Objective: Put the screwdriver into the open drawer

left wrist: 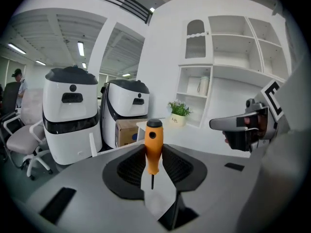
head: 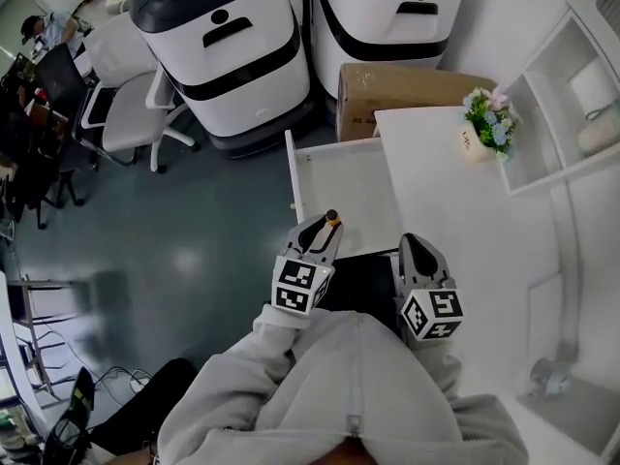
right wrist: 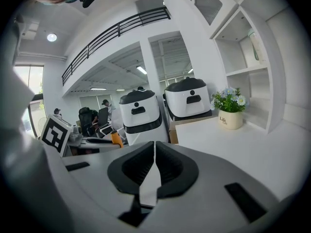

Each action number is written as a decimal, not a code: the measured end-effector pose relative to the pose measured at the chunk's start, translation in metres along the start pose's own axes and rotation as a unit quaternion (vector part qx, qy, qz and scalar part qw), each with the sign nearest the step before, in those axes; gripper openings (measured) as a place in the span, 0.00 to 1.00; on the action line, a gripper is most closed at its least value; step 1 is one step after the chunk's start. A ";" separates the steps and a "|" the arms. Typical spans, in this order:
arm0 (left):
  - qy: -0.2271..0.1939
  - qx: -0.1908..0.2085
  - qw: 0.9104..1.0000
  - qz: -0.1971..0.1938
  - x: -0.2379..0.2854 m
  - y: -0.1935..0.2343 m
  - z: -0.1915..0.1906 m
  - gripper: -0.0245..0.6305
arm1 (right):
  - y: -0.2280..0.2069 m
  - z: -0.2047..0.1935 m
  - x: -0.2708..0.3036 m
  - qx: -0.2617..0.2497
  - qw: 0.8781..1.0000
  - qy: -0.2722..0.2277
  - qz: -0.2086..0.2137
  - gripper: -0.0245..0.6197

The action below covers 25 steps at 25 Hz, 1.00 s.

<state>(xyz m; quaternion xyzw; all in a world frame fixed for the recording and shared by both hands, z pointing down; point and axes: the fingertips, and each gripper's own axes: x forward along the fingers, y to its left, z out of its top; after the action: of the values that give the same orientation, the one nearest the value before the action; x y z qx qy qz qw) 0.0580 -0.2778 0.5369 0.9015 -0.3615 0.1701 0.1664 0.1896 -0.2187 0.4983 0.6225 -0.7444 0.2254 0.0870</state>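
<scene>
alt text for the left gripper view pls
The left hand-held gripper clamps an orange-handled screwdriver upright between its jaws, black cap up. Beyond stand two white machines, a potted plant on a white table, and the right hand-held gripper.

Pale grey sweatshirt (head: 320,395) on show here, a zip (head: 355,410) running down its front, sleeves (head: 276,329) loose and soft. Left gripper (head: 327,227) and right gripper (head: 415,248) both wear grey shells with black ribbed pads (right wrist: 131,171) (each carries a black-and-white marker cube (head: 300,284)).
</scene>
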 end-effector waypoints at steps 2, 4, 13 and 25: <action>0.016 -0.009 1.000 -0.001 0.016 0.005 -0.006 0.22 | -0.007 0.004 0.007 0.002 1.000 0.000 -0.004 0.10; 0.035 -0.018 0.999 -0.002 0.031 0.010 -0.012 0.22 | -0.011 0.007 0.014 0.005 1.000 0.001 -0.007 0.10; 0.135 -0.077 0.988 -0.014 0.099 0.015 -0.052 0.22 | -0.021 0.009 0.040 0.011 1.000 0.016 -0.007 0.09; 0.211 -0.176 0.961 -0.020 0.151 0.018 -0.110 0.22 | -0.031 -0.001 0.049 0.021 0.999 0.034 -0.019 0.09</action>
<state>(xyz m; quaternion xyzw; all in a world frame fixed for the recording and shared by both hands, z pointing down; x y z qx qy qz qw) 0.1277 -0.3332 0.7017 0.8088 -0.3245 0.2869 0.3978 0.2095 -0.2656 0.5266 0.6305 -0.7238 0.2606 0.1032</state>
